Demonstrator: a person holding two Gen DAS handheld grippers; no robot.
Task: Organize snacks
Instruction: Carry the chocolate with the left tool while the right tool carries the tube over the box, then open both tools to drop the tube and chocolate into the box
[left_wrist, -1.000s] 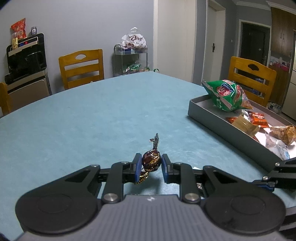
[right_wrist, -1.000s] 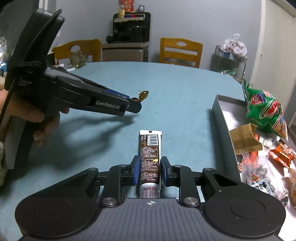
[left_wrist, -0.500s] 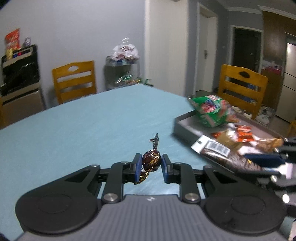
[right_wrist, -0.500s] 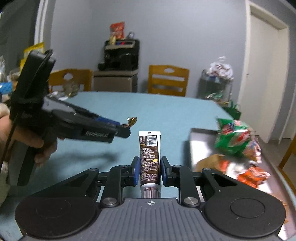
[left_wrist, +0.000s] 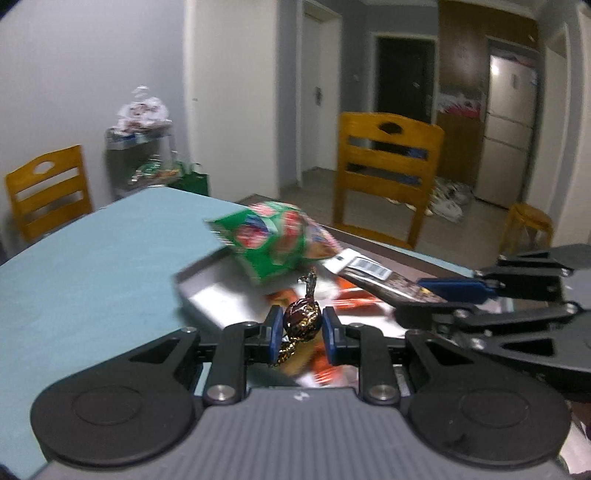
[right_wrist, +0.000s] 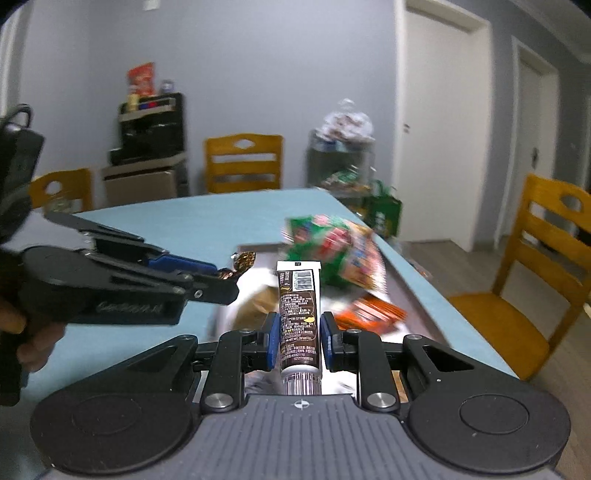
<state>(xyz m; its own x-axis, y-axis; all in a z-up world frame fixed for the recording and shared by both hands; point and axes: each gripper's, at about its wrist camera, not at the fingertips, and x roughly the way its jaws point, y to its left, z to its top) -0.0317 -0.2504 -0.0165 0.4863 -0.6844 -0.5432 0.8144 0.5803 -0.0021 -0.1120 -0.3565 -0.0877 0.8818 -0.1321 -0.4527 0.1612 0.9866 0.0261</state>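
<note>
Clearly both claws are loaded. The left claw (left_wrist: 301, 334) is clamped narrowly on a wrapped chocolate ball (left_wrist: 301, 322), its blue pads pressing the round middle while one twisted foil tail stands up ahead of the tips and another hangs below them. The right claw (right_wrist: 297, 341) is closed on a brown tube (right_wrist: 298, 315), gripped across its lower body just above the clear cap, with the flat crimped end jutting out ahead of the tips.

Just ahead of and below both claws lies the grey tray (left_wrist: 207, 275), holding a green snack bag (left_wrist: 273, 242) and orange packets (right_wrist: 373, 314); it rests on the blue table (left_wrist: 92, 258).

The ball looks light and small, probably brittle under its slick foil, so a gentle pinch on its widest part suits it; the tails would likely slip or tear. The tube seems soft and squeezable, so holding near the stiffer cap end should keep it from buckling or oozing.
</note>
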